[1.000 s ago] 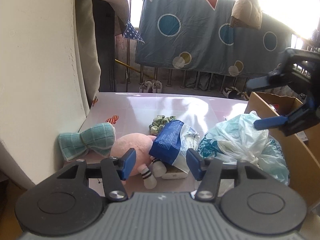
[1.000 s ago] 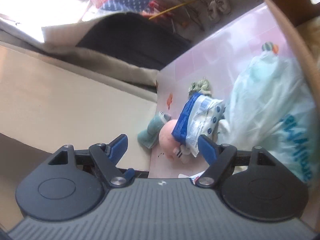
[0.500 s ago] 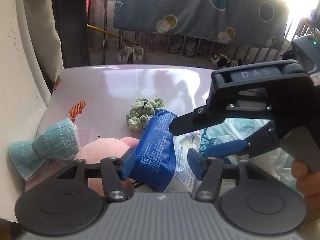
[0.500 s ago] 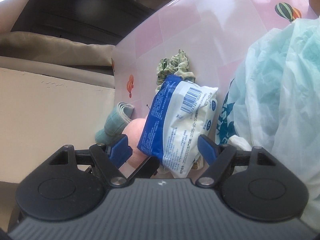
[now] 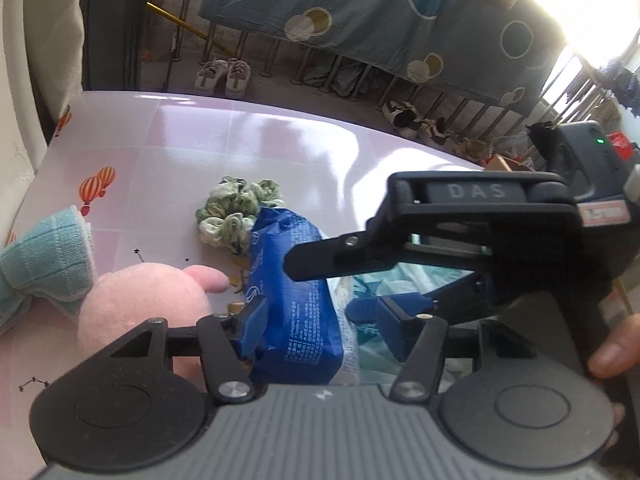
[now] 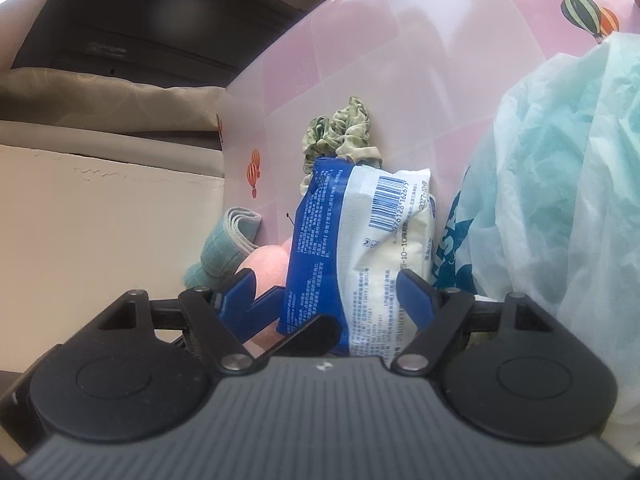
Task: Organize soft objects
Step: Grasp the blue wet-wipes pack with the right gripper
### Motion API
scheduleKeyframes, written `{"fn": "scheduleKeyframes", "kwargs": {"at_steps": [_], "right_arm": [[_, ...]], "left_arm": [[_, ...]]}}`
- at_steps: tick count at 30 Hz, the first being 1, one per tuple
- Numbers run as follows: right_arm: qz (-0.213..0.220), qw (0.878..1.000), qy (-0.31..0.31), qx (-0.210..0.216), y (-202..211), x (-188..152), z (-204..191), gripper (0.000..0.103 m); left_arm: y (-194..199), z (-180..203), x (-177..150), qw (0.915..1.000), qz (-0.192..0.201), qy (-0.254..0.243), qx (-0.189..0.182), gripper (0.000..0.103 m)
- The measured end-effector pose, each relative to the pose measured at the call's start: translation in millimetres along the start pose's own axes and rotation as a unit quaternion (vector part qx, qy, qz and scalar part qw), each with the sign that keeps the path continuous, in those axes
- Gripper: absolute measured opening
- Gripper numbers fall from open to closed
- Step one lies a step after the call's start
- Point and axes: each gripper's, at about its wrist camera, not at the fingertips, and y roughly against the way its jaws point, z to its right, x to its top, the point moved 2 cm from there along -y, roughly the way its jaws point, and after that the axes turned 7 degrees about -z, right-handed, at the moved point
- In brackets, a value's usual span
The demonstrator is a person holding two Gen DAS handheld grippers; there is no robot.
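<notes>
So the soft stuff is all bunched up on the pink tablecloth. There's a blue-and-white tissue pack (image 6: 352,248) propped up on its edge, barcode side facing right, leaning over a round pink plush toy (image 5: 144,304). Right behind the pack sits a green patterned scrunchie (image 5: 234,210), touching its far end. Off to the left of the plush is a teal checked cloth (image 5: 44,256), folded over, at the table's edge. On the right there's a crumpled pale teal plastic bag (image 6: 560,184), just beside the pack.
</notes>
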Motion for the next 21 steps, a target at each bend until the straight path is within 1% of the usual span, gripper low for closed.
{"fn": "scheduleKeyframes", "kwargs": {"at_steps": [5,8,10,11,14,15,19,21], "right_arm": [[-0.006,1.000,0.011,-0.015,-1.6,1.3,-1.5,0.078],[-0.013,0.999,0.019,-0.027,-5.4,2.0,-2.7,0.078],[-0.020,0.999,0.022,-0.031,-6.8,3.9,-1.9,0.075],[-0.023,0.999,0.023,-0.033,-7.0,4.8,-1.3,0.071],[-0.036,0.998,0.025,-0.048,-8.9,7.4,3.4,0.063],[-0.040,0.998,0.026,-0.052,-9.4,8.2,5.3,0.061],[-0.056,0.997,0.021,-0.046,-6.7,12.3,8.2,0.063],[-0.065,0.996,0.025,-0.051,-7.6,12.6,4.3,0.068]], "left_arm": [[0.5,16.7,-6.8,0.9993,0.017,-0.018,-0.027,0.060],[-3.2,22.9,-8.8,0.9983,0.017,-0.021,-0.052,0.059],[-7.8,27.2,-9.8,0.9974,0.009,-0.024,-0.067,0.057],[-9.6,28.5,-11.2,0.9972,0.008,-0.024,-0.071,0.056],[-13.6,29.3,-13.9,0.9973,0.004,-0.025,-0.069,0.056],[-13.7,28.6,-15.1,0.9973,0.003,-0.025,-0.068,0.056],[-3.2,22.5,-22.0,0.9981,0.006,-0.030,-0.054,0.056],[4.6,18.2,-25.6,0.9985,0.012,-0.030,-0.044,0.056]]}}
